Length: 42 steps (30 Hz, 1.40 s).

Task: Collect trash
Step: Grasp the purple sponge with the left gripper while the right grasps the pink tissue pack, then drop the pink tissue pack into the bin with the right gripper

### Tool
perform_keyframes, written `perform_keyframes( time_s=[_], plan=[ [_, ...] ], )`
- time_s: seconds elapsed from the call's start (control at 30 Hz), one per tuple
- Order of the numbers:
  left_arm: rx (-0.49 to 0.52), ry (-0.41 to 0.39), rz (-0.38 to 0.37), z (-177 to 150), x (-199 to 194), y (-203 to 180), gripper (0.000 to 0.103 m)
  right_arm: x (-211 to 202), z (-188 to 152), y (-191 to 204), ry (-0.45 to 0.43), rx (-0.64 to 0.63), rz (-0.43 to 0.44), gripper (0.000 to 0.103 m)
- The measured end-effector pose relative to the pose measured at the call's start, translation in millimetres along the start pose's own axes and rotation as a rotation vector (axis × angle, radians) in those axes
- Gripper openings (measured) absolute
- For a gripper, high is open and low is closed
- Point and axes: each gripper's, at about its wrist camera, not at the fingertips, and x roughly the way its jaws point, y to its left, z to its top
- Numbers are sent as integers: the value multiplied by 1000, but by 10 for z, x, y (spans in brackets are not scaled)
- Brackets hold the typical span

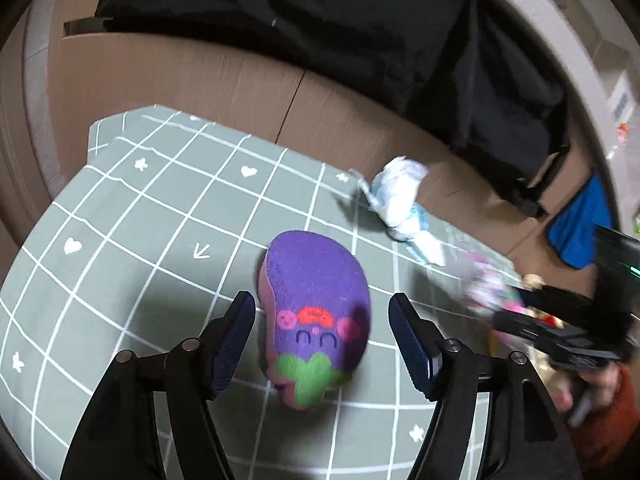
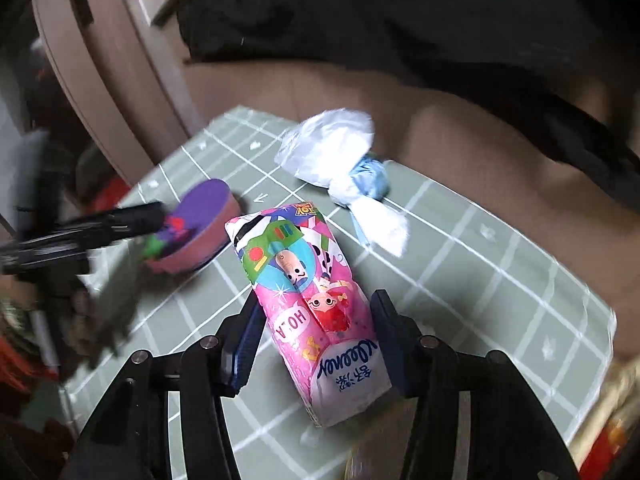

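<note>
Left tongs (image 1: 322, 340) gape around the sponge (image 1: 316, 320), its length toward 12 o'clock; right tongs (image 2: 318, 344) gape astride the tissue pack (image 2: 308, 304).

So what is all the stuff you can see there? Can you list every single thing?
Eggplant sponge: one, purple top with a little face, pink side, green stalk; on the mat, between the left gripper's fingers, not squeezed.
Tissue pack: one, pink with cartoon pictures; on the mat, between the right gripper's fingers.
Crumpled wrapper: one, white and pale blue; at the mat's far edge.
Mat: one, grey-green with white grid lines, hearts and flowers; under everything.
Cardboard: brown; behind the mat.
Dark cloth: black; draped over the cardboard.
Blue thing: one, far right, too blurred to name.
Left gripper: black with blue pads, open.
Right gripper: black with blue pads, close around the tissue pack.
</note>
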Motion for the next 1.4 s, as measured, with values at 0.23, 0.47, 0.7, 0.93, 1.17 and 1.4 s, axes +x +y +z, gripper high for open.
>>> perform_keyframes(
  time_s=[0.23, 0.47, 0.7, 0.93, 1.17, 1.4],
  plan=[
    [23, 44, 79, -71, 270, -130, 70, -447, -458, -208, -48, 64, -73, 51],
    [5, 97, 152, -77, 414, -193, 67, -531, -719, -368, -62, 134, -76, 51],
    [45, 26, 177, -70, 123, -457, 65, -701, -741, -327, -124, 124, -74, 51],
    [140, -217, 125, 15, -647, -1331, 65, -1161, -626, -347, -243, 121, -92, 51],
    [279, -409, 61, -40, -1257, -2172, 65, -1823, -565, -309, -378, 71, -146, 51],
    [341, -457, 6, -226, -1466, -2603, 65, -2329, -651, -315, -476, 55, -236, 49]
  ],
)
